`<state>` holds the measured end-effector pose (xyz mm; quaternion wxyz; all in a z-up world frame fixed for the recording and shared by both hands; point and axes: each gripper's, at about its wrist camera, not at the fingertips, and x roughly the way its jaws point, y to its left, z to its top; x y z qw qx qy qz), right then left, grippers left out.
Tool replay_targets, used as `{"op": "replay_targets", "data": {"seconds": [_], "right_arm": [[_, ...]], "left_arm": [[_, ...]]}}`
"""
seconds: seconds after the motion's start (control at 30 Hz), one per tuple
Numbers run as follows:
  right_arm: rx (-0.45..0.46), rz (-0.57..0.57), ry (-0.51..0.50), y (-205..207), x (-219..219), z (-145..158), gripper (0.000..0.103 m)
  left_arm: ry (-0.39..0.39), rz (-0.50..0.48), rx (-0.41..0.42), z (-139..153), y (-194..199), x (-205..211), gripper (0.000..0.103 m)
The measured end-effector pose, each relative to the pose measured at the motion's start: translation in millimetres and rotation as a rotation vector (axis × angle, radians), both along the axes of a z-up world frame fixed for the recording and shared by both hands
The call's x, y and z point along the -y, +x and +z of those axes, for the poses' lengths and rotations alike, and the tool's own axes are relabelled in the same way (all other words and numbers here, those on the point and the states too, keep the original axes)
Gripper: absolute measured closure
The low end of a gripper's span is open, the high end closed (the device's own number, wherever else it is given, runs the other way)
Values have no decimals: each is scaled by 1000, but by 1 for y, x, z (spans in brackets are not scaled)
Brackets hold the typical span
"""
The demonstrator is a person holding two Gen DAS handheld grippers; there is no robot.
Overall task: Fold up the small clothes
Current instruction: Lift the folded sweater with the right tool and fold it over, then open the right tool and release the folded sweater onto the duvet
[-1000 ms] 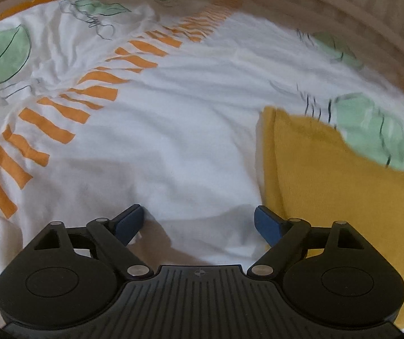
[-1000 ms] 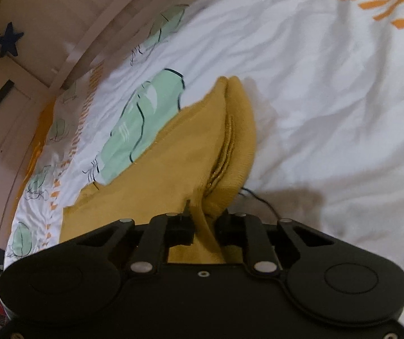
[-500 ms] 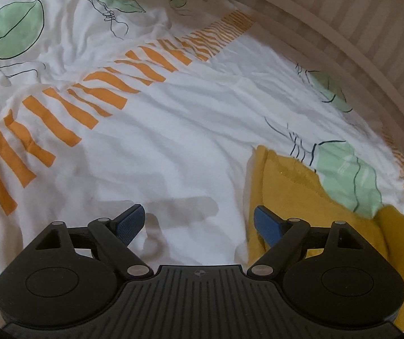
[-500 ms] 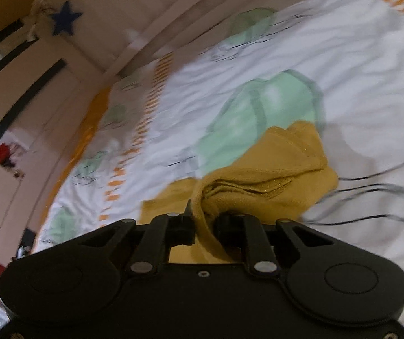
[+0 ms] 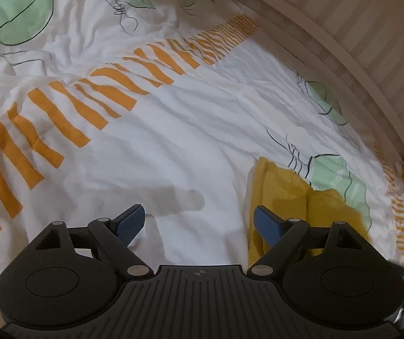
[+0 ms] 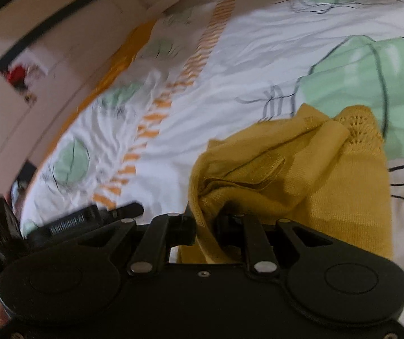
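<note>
One small mustard-yellow knit garment [image 6: 309,175] is the only piece of clothing in view. It lies bunched and partly folded over itself on a bed, resting across a pale green leaf print of the duvet cover [image 5: 202,130], with one edge showing an openwork knit pattern. In the left wrist view the same garment [image 5: 286,195] sits at the lower right, just beyond the right blue pad.

The right hand-held gripper [image 6: 206,221] is nearly closed, its jaws pinching a fold of the yellow knit — the fabric rises from between the fingers and spreads away over the bed. The left hand-held gripper [image 5: 199,221] stands wide open with nothing between its blue fingertips [image 5: 131,220]; it hangs over bare white cover, the garment's edge close beside its right finger but not gripped.

The duvet cover is white and wrinkled, printed with green leaves, thin black line drawing and a band of orange dashes. A pale bed frame rail [image 5: 343,56] curves along the far edge, with a striped wall behind — the right wrist view is blurred at its left side.
</note>
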<state>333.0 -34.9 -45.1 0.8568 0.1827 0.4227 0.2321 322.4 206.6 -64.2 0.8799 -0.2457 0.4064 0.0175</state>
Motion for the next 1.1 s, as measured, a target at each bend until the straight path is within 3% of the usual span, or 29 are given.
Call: {"op": "replay_targets", "data": {"seconds": [0.1,0.2,0.27,0.37,0.53,0.83,1.0,1.1], "right_arm": [[14,32,-110,-1,-18,-5,80],[-17,25,-126,1,-26,-12,69],[-24,23,-100,1,-27,-13,51],[-14,40,-75,-1,-33,-7,36],[32,105,-54,-11,-44,4,33],[115,193,118,-39,-23,29,30],[183,100,121,-47,9,40,29],[158,13,92,-46,33,31,28]], "left_arm": [[-8,5,-1,0,0,-2,19],[-10,5,-3,-1,0,-3,19],[-9,6,-3,-1,0,-3,19],[-7,12,-1,-1,0,-4,19],[5,40,22,3,-4,-9,19],[4,72,-1,-1,-3,-18,19],[17,51,-3,-1,-3,-13,19],[25,33,-1,-1,-2,-9,19]]}}
